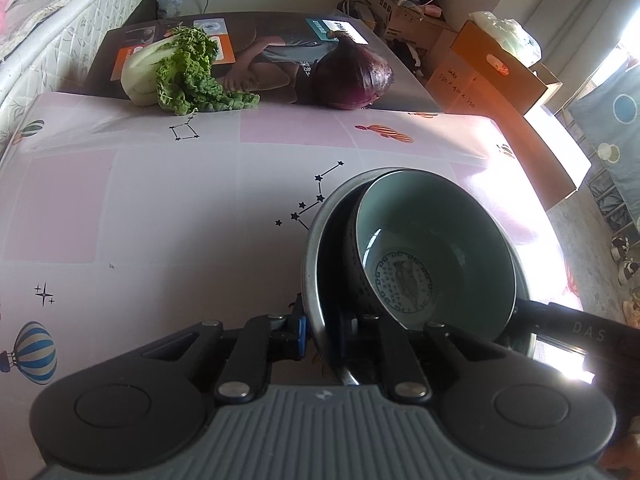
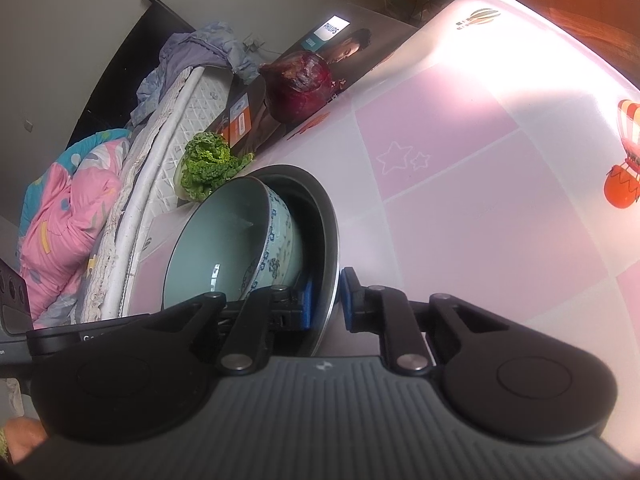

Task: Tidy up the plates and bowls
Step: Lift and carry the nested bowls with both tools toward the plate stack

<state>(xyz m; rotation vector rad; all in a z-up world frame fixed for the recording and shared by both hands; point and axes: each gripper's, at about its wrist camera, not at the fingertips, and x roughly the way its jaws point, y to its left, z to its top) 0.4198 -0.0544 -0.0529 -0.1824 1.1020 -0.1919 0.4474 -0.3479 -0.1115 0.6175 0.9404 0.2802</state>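
A pale green bowl with a blue pattern sits tilted inside a dark metal pan. My left gripper is shut on the pan's near rim, one finger inside and one outside. In the right wrist view, my right gripper is shut on the pan's rim too, blue pads on either side of the wall. The bowl leans inside the pan there. The other gripper's body shows at the right edge of the left wrist view.
The pink patterned tablecloth covers the table. A green cabbage and a red cabbage lie at the far edge on a printed box. A mattress runs along the left; cardboard boxes stand at the right.
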